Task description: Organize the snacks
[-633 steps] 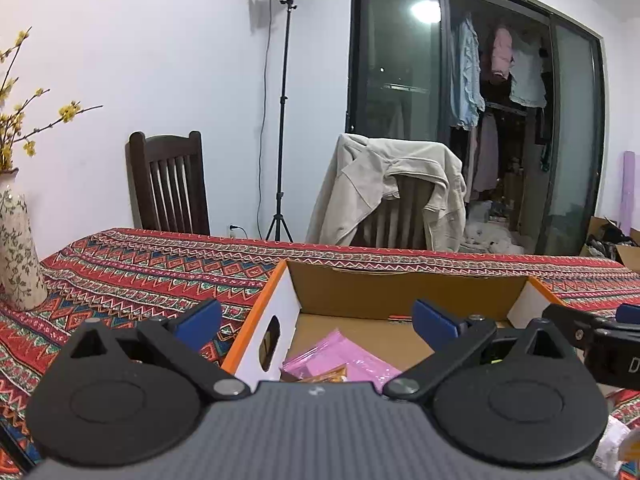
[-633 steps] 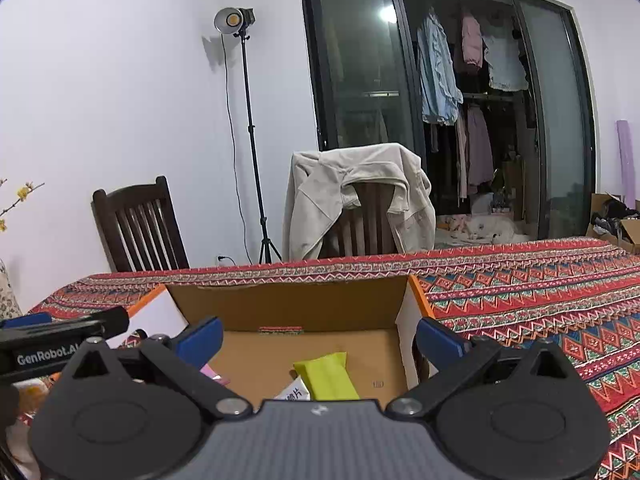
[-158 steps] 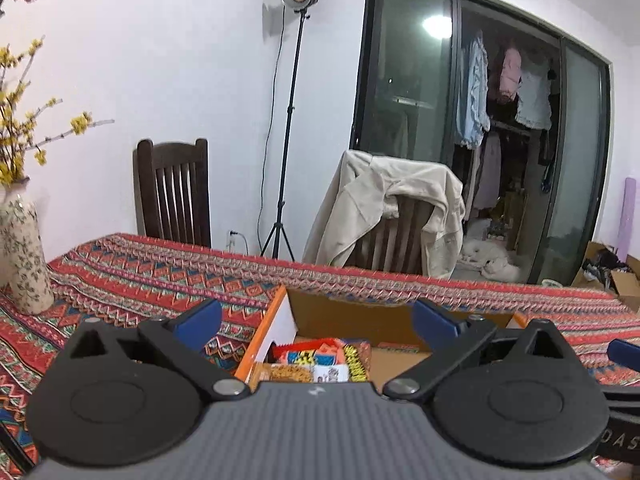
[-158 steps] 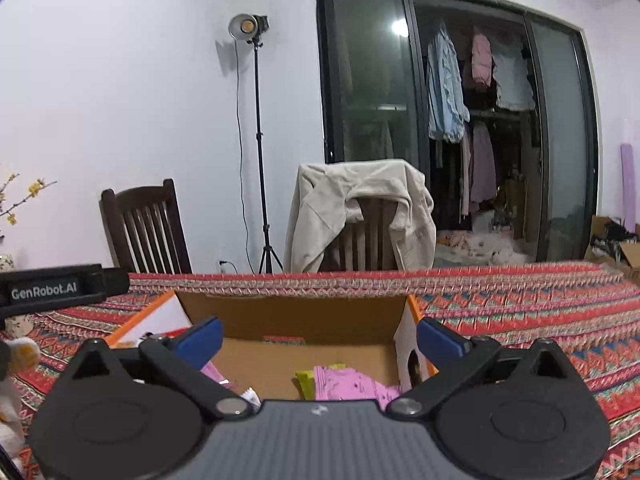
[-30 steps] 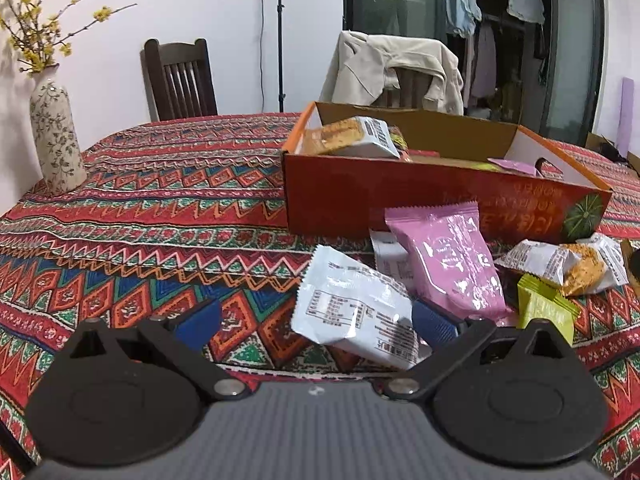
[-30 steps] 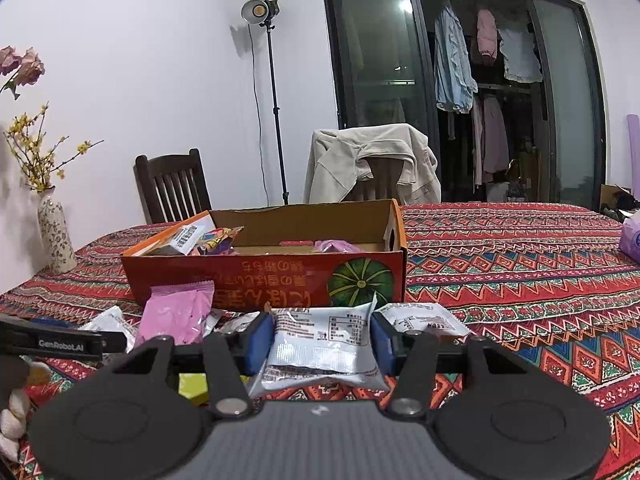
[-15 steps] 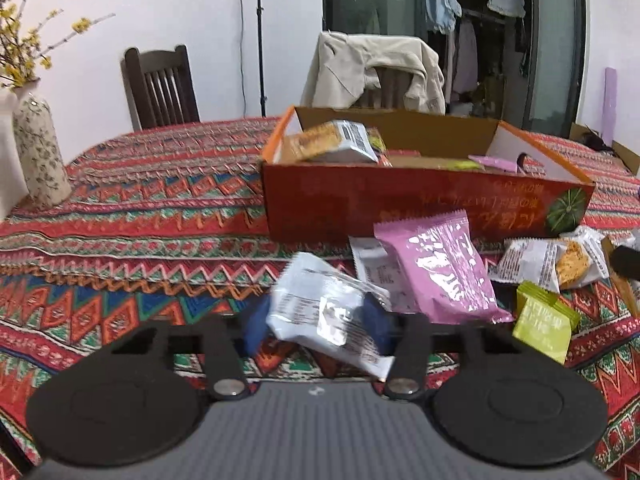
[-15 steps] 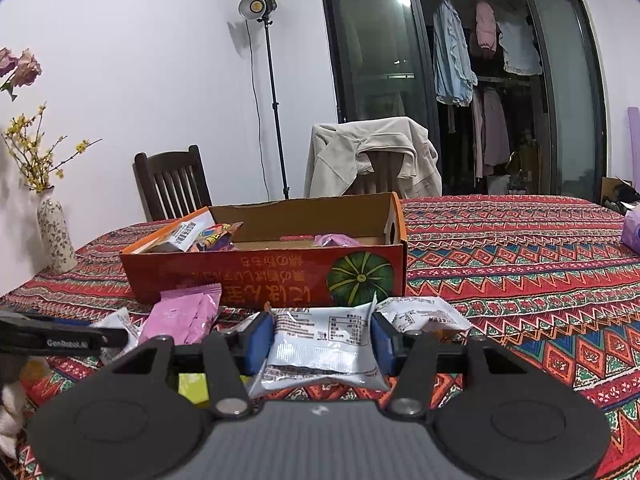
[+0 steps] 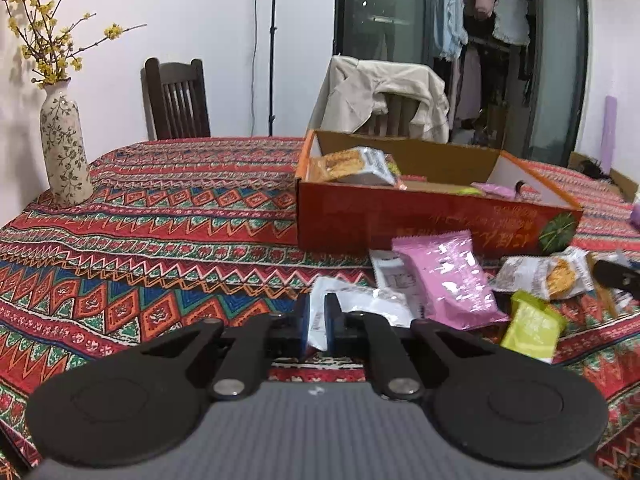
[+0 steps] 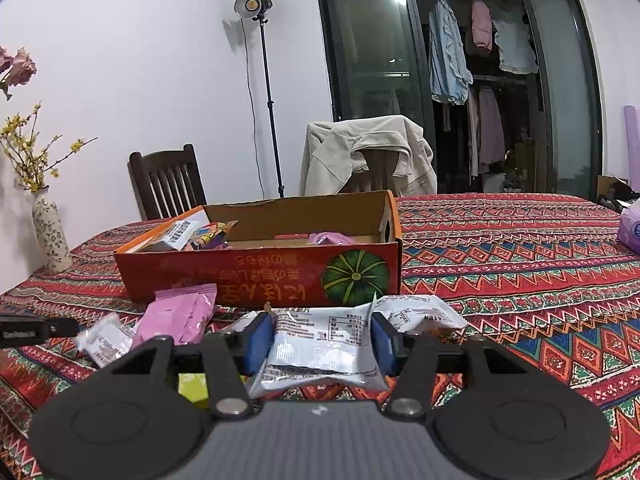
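We take the orange cardboard box (image 9: 420,220) as our landmark; it stands on the desk (image 9: 160,216), which is draped in a red patterned cloth, and it already holds several snacks, among them a cracker packet (image 9: 352,166) propped at its left end and a pink packet (image 10: 330,238) lying nearer its right end. On the near side of the box, our left gripper (image 9: 316,326) has its fingers drawn narrow, pinching the edge of a white snack packet (image 9: 360,304) that trails off to the right toward the loose pile. Also on the near side of the box, our right gripper (image 10: 320,342) has its fingers set moderately apart, clamped on either side of a silvery white snack packet (image 10: 320,350) with printed text facing up. Between the box and the grippers lie more snacks on the cloth: a pink snack packet (image 9: 444,280) just in front of the box wall, a lime green packet (image 9: 532,330) nearer to us than the pink one, and a clear cracker packet (image 9: 548,272) toward the box's right corner. A flowered vase (image 9: 64,148) stands well to the left of the box.
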### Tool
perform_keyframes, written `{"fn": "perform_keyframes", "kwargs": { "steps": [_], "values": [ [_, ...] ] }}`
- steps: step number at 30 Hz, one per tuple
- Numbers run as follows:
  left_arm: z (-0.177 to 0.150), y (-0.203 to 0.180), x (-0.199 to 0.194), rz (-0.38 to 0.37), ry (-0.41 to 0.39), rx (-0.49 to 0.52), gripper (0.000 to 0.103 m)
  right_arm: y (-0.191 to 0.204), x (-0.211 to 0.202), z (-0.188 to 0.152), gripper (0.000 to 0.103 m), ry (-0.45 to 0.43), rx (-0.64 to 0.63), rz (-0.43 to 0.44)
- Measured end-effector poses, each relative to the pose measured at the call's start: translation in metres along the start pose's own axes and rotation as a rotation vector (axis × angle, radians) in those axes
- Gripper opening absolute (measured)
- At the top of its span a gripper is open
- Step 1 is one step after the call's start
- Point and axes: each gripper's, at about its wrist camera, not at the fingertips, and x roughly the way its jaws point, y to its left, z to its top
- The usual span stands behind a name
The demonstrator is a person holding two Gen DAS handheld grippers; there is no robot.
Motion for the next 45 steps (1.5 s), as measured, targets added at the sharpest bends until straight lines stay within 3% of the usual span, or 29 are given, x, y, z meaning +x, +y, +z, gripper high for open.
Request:
{"fn": "perform_keyframes", "kwargs": {
  "steps": [5,7,8,10,11,17,22,26,30,35,36,37,45],
  "values": [
    [0.0,-0.003,-0.004,-0.045,-0.004,-0.001,0.01,0.0,0.001,0.0,0.053,0.002,-0.004,-0.009],
    [0.001,-0.005,0.0,-0.038,0.008,-0.002,0.017,0.001,0.001,0.0,0.053,0.002,-0.005,-0.012],
    [0.001,-0.007,0.002,-0.036,0.014,0.002,0.024,0.001,0.001,0.0,0.053,0.002,-0.005,-0.012],
    [0.002,-0.011,0.009,-0.026,0.027,0.011,0.065,0.001,0.001,0.0,0.053,0.002,-0.006,-0.014],
    [0.002,-0.015,0.013,-0.005,0.032,0.022,0.072,0.001,0.001,0.0,0.053,0.002,-0.005,-0.015],
    [0.005,-0.028,0.039,0.018,0.128,0.086,0.079,0.0,0.001,-0.001,0.053,0.004,-0.004,-0.016],
    [0.006,-0.039,0.055,0.023,0.171,0.125,0.091,0.0,0.0,-0.001,0.053,0.002,-0.002,-0.013],
    [0.007,-0.042,0.061,-0.021,0.198,0.095,0.092,0.0,0.0,-0.001,0.053,0.0,-0.001,-0.008],
    [0.004,-0.045,0.063,-0.016,0.191,0.103,0.093,0.0,0.0,-0.001,0.053,0.001,0.001,-0.003],
    [0.006,-0.039,0.058,-0.05,0.183,0.064,0.071,0.0,0.001,-0.001,0.053,0.003,0.003,0.0],
    [0.006,-0.037,0.056,-0.056,0.175,0.051,0.056,0.0,0.001,-0.001,0.053,0.004,0.003,-0.001],
    [0.007,-0.034,0.054,-0.069,0.171,0.038,0.053,0.0,0.001,-0.001,0.053,0.005,0.002,-0.001],
    [0.004,-0.024,0.032,-0.089,0.108,0.004,0.05,0.004,-0.004,-0.001,0.053,-0.014,-0.019,0.01]
  ]
}}
